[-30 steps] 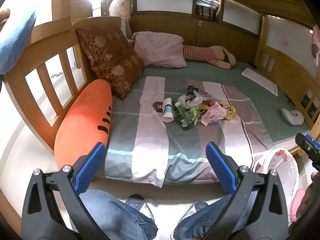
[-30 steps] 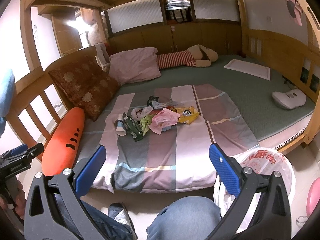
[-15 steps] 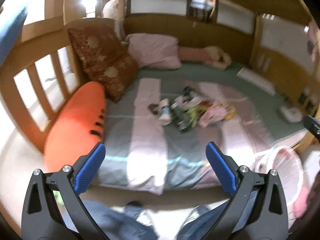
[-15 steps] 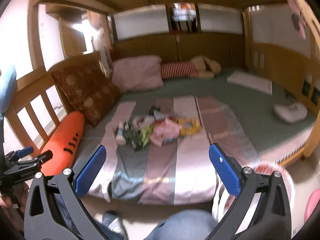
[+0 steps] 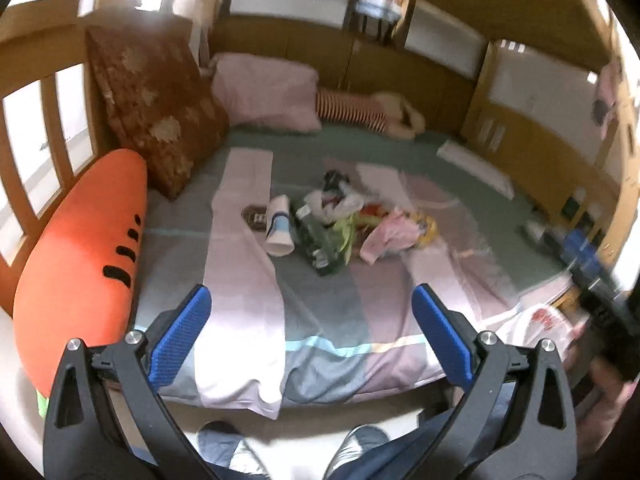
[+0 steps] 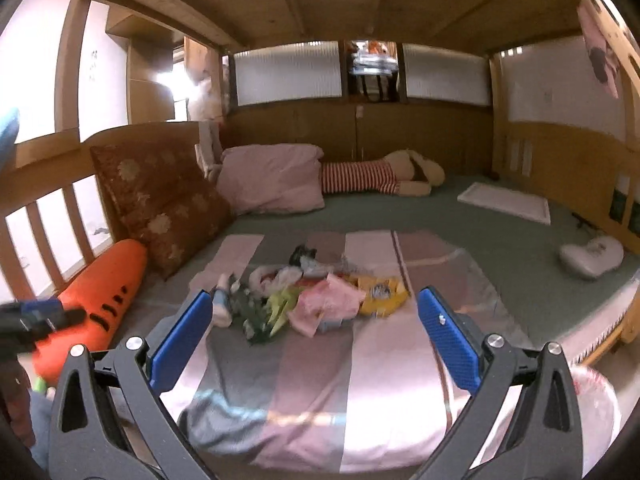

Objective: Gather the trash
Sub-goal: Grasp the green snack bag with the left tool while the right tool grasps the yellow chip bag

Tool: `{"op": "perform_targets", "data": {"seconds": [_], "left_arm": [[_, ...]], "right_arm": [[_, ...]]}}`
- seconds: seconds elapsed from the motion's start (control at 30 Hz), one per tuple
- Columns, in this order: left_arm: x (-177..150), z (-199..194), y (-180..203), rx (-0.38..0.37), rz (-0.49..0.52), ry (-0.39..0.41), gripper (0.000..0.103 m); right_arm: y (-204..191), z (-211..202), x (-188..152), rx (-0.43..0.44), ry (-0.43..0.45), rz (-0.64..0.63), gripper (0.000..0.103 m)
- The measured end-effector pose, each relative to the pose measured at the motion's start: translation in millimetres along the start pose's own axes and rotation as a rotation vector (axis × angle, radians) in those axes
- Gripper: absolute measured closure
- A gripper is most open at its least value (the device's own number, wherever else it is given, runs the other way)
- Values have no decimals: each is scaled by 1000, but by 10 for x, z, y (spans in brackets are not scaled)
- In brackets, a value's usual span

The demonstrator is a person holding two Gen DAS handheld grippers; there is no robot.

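Wooden bunk bed (image 6: 460,152), striped blanket (image 6: 320,360) over green mattress; trash pile (image 6: 304,300) mid-blanket, carrot pillow (image 5: 84,248) at rail; left gripper (image 5: 312,336) and right gripper (image 6: 316,336) wide open, empty, short of it

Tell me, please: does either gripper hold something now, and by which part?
Nothing is held. The left gripper and the right gripper are both open and empty, short of the pile of mixed wrappers and trash on the striped blanket.

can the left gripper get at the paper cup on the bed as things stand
Probably yes. The left gripper is open and empty, and only bare blanket lies between it and the paper cup, which lies on its side at the near left edge of the trash pile.
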State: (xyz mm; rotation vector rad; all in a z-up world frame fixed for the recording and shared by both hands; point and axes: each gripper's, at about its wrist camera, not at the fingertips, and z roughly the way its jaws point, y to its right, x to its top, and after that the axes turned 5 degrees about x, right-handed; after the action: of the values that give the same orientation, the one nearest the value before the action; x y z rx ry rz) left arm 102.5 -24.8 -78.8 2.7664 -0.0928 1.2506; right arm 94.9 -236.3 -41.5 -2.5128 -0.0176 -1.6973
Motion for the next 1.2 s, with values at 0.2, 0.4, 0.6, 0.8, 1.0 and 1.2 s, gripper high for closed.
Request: {"op": "perform_targets", "data": {"seconds": [0.2,0.4,0.6,0.8,1.0,1.2], "left_arm": [[422,624,202,6,50,-37,3],[576,1631,370,5,54,-189,3],[375,2537,324,-81,-28,-374,19],[328,3056,288,-122,-120,-469,33],[298,3308,125,-166,-203,-517,81],[704,2488,106,-213,-99,-311,89]], "right_arm": [[54,521,626,-9,26,25,2],[479,1233,301,-57,-17,161,2],[1034,1649,-103,-51,-215,313,2],[1586,1920,-305,-75,-269,531,2],[2114,2423,-819,27,-370,935,2],[2162,2902,-1076,53,-465,1023,2]]}}
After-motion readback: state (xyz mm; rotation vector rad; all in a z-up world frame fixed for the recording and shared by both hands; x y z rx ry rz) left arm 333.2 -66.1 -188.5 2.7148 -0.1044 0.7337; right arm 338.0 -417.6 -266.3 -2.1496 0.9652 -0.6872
